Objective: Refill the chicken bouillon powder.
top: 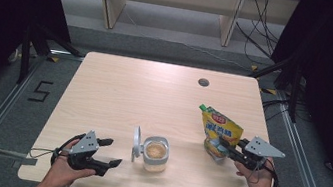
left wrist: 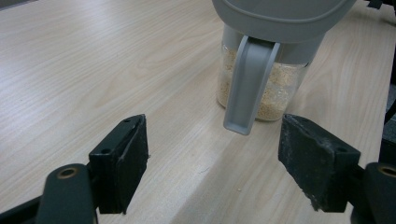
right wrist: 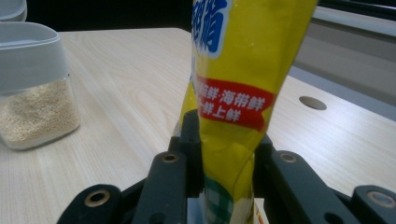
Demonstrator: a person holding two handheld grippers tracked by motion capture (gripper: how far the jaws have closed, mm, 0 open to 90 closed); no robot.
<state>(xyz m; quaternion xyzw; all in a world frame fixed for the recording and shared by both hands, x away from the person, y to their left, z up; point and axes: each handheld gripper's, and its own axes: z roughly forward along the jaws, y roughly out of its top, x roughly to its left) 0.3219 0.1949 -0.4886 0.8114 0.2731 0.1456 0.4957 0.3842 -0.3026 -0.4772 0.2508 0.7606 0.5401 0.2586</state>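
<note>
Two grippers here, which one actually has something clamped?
The right gripper: its fingers pinch the lower part of the yellow pouch. The left gripper sits open, nothing between its fingers, pointed at the open-lidded jar.

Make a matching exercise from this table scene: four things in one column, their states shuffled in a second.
1. yellow stand-up pouch
2. clear plastic jar of beige grains
3. left gripper
4. right gripper

a. jaws open, nothing between them
b. grey lid flipped open
c. squeezed low down between black jaws
d. clamped on the pouch

Pairs: 1-c, 2-b, 3-a, 4-d
</note>
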